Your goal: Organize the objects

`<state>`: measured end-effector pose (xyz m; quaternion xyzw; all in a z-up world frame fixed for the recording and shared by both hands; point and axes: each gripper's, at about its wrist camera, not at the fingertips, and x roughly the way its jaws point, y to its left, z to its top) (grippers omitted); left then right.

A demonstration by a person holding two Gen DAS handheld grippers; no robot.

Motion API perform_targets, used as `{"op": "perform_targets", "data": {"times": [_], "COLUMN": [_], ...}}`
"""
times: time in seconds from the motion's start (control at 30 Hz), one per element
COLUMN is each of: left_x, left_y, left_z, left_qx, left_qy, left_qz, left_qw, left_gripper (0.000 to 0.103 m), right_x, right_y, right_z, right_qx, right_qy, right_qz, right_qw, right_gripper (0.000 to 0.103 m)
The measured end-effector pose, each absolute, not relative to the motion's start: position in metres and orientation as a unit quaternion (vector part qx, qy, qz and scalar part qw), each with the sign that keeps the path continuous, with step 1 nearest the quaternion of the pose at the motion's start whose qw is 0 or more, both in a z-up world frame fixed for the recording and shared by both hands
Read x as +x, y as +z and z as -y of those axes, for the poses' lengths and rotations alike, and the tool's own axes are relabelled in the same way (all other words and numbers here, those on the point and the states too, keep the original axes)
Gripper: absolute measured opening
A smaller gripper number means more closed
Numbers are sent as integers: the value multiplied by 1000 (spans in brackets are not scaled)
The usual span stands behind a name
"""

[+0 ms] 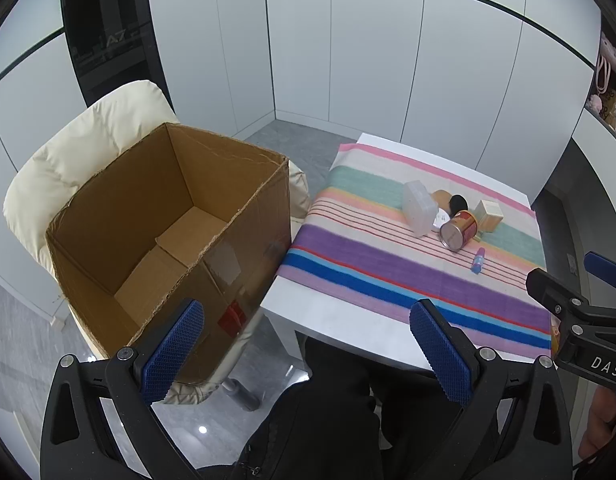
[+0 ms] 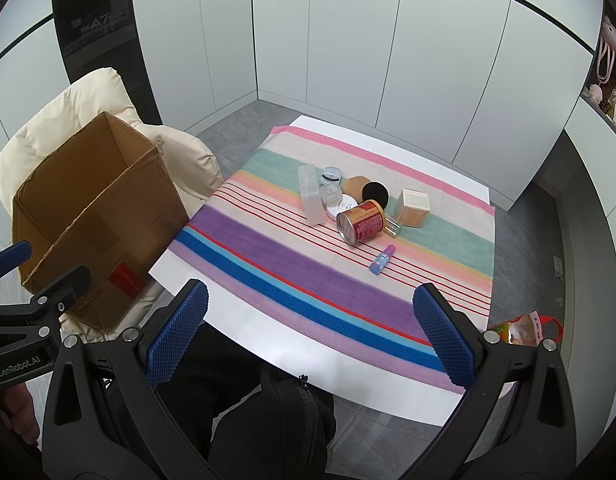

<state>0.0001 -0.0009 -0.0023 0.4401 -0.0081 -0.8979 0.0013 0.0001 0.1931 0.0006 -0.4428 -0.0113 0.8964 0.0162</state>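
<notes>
Small objects lie grouped on a striped cloth (image 2: 308, 264) on a white table: a red can (image 2: 360, 222) on its side, a clear plastic case (image 2: 311, 194), a beige box (image 2: 413, 207), a small purple-and-blue tube (image 2: 382, 259), round compacts (image 2: 363, 189) and small jars (image 2: 331, 184). The can (image 1: 459, 230) and tube (image 1: 478, 261) also show in the left wrist view. An open, empty cardboard box (image 1: 168, 236) sits on a cream chair (image 1: 88, 136) left of the table. My left gripper (image 1: 308, 350) is open near the box and table's front edge. My right gripper (image 2: 311, 332) is open over the table's front edge.
The table (image 2: 268, 332) stands in a corner of white wall panels. A person's dark-clothed legs are below both grippers. A red-handled bag (image 2: 523, 330) lies on the grey floor at right. Shelves with plush toys (image 2: 611, 80) are at far right.
</notes>
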Motion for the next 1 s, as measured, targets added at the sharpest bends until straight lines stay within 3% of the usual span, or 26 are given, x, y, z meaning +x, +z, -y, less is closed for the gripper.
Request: {"op": "perform_targets", "data": {"times": [1.0], "left_x": [2], "left_y": [-3], "left_z": [2], "left_qx": [439], "left_qy": [-898], "left_qz": [10], "left_qw": [0], "left_gripper": [103], "right_x": [0], "right_y": [0], "right_z": [-191], "right_qx": [-443], "right_qy": [896], "right_qz": [11], "right_qw": [17], "right_gripper": [103]}}
